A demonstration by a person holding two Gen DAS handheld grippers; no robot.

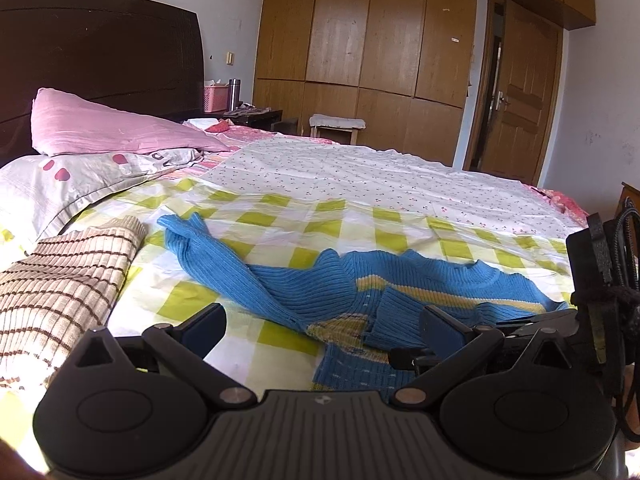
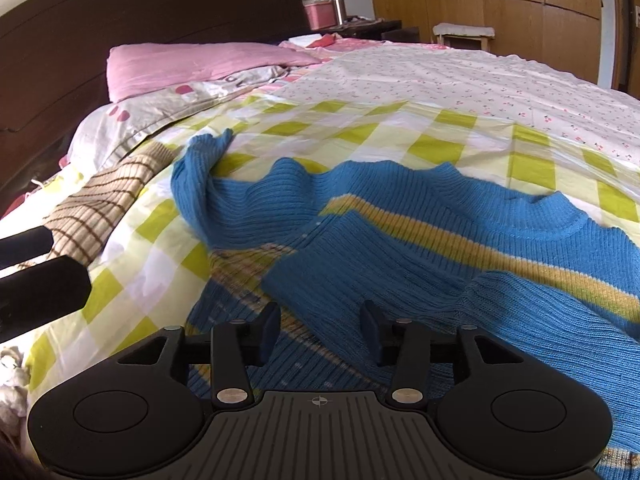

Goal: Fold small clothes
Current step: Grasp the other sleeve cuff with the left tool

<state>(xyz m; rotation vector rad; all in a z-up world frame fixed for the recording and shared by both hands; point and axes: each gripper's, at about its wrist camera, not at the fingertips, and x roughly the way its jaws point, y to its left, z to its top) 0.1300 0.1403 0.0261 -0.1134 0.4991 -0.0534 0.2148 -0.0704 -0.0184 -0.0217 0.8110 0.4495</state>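
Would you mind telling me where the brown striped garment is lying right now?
The brown striped garment lies on the checked bedsheet at the left of both views, just left of the blue sweater and below the pillows.

Blue sweater (image 2: 400, 232) ribbed knit, matt; checked sheet (image 2: 460, 140) smooth cotton-like cloth; wardrobe (image 1: 360, 40) wood, semi-gloss
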